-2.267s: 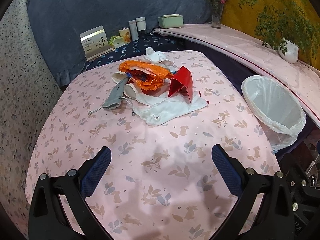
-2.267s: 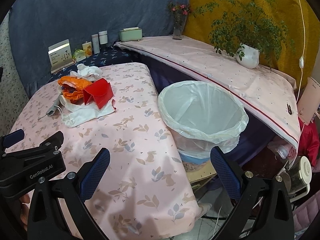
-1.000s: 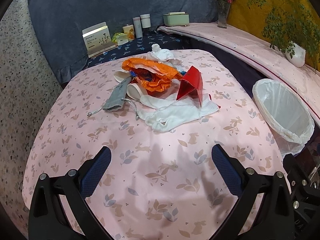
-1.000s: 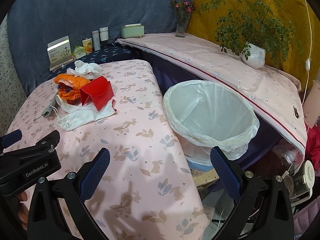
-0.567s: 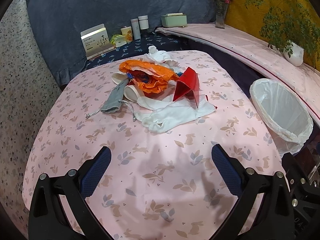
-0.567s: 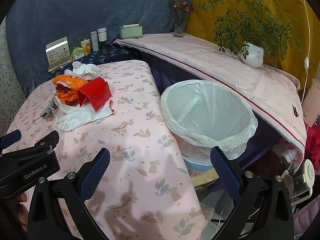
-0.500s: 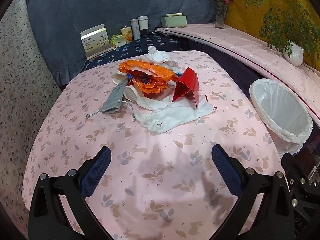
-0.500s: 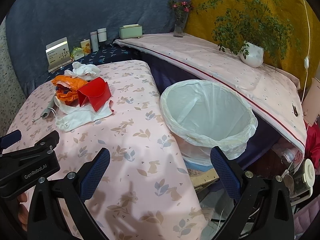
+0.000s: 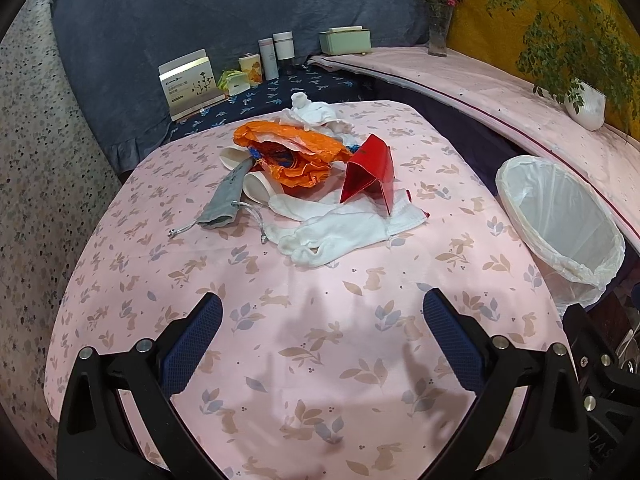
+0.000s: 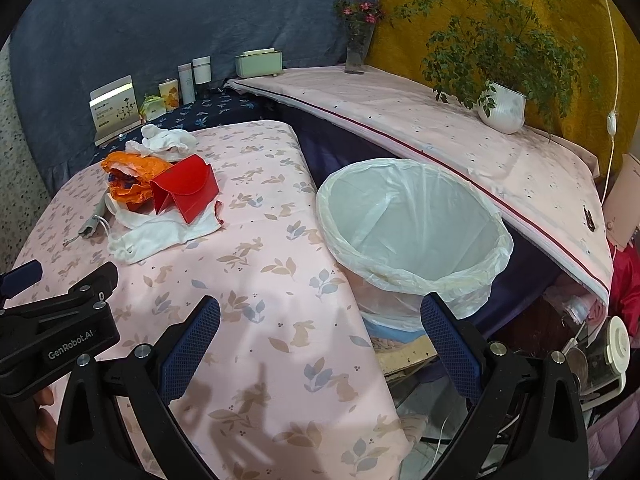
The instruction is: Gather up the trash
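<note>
A heap of trash lies on the far half of the pink table (image 9: 280,360): a crumpled orange wrapper (image 9: 294,156), a folded red card box (image 9: 370,172), a white cloth (image 9: 340,228), a grey pouch (image 9: 224,200), paper cups (image 9: 258,192) and white tissue (image 9: 316,114). A bin with a white liner (image 10: 412,232) stands off the table's right edge. My left gripper (image 9: 322,344) hangs open over the near table, well short of the heap. My right gripper (image 10: 320,344) is open and empty by the table's right edge, near the bin (image 9: 560,216).
Behind the table a dark blue shelf holds a card stand (image 9: 190,80), small tins and bottles (image 9: 276,54). A long pink ledge (image 10: 440,128) carries a mint box (image 10: 258,62), a flower vase (image 10: 358,46) and a potted plant (image 10: 502,108). Clutter lies on the floor at right.
Both views have shifted only slightly; the heap sits a little left of where it was a second ago in the left wrist view. Nothing on the table has been touched.
</note>
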